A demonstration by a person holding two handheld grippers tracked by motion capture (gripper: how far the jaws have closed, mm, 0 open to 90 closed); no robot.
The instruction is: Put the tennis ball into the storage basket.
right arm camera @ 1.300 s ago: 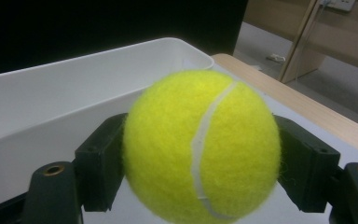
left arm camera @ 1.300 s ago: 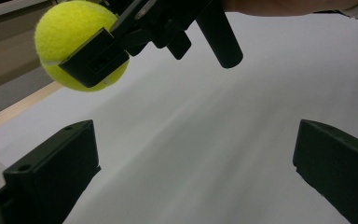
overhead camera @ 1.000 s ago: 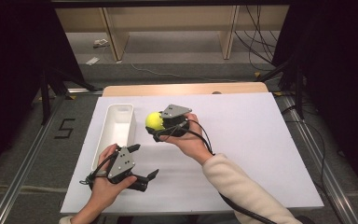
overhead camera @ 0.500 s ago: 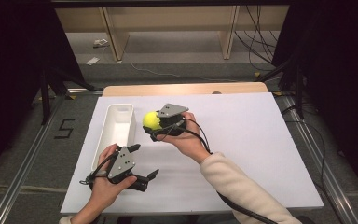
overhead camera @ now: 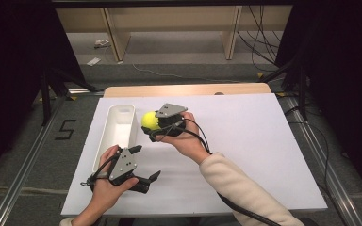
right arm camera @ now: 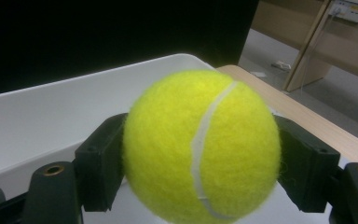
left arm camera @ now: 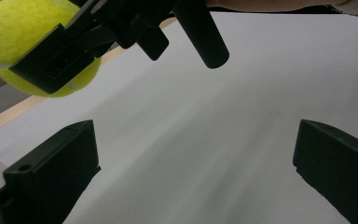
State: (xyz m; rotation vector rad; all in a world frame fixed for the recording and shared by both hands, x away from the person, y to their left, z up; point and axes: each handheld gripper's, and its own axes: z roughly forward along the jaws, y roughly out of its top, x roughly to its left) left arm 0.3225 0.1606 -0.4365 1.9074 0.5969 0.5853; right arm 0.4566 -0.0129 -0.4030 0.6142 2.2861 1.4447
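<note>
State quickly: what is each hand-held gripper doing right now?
Left hand-held gripper: open, holding nothing.
Right hand-held gripper: closed on the tennis ball, beside the white bin.

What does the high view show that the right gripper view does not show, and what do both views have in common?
In the high view alone: the left gripper with its jaws open and nothing between them, near the front of the white table, both hands, a light sleeve, and the whole long shape of the white bin.

In the right gripper view alone: the white seam of the tennis ball, and how both jaws press its sides.

Shared: the ball held by the right gripper, close beside the bin, and the shelf legs beyond the table.
</note>
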